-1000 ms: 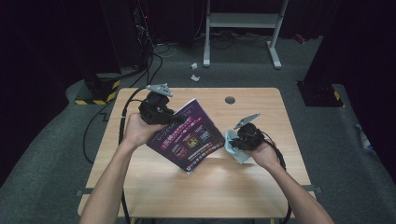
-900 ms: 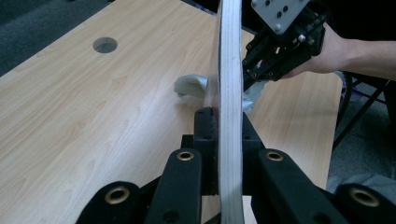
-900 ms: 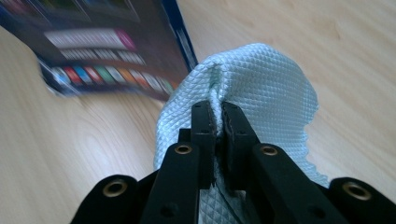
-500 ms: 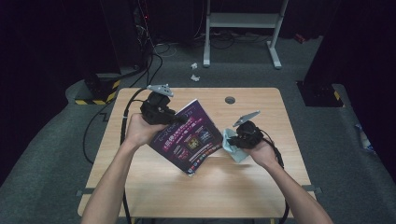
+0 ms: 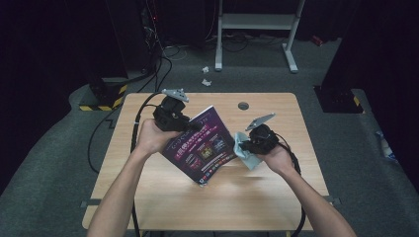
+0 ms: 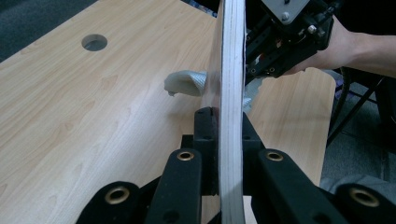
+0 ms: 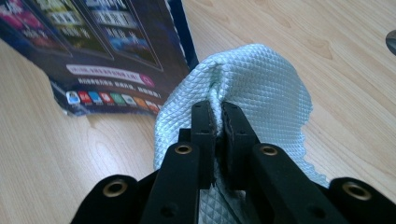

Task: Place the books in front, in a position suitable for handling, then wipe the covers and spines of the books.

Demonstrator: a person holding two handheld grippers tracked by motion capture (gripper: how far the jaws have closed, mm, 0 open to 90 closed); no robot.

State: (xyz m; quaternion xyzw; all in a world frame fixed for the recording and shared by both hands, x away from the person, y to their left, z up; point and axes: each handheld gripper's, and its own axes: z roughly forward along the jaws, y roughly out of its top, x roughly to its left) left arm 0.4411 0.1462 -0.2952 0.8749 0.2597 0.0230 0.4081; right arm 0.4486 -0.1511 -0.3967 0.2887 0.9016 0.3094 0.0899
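A dark purple book (image 5: 201, 144) with printed pictures on its cover is held tilted above the wooden table (image 5: 148, 197). My left gripper (image 5: 190, 127) is shut on the book's upper edge; in the left gripper view the white page block (image 6: 232, 93) runs up between the jaws. My right gripper (image 5: 243, 146) is shut on a pale blue cloth (image 5: 247, 154), which bunches around its jaws (image 7: 261, 93) just beside the book's cover (image 7: 93, 42). The other hand's gripper (image 6: 289, 37) shows behind the book.
A round cable hole (image 5: 243, 105) sits in the table's far right part, also in the left gripper view as a hole (image 6: 94, 42). Cables (image 5: 138, 123) trail off the table's left side. A white metal stand (image 5: 257, 29) stands on the floor beyond.
The book and both grippers have shifted only slightly; the right gripper with the cloth stays against the book's right edge.
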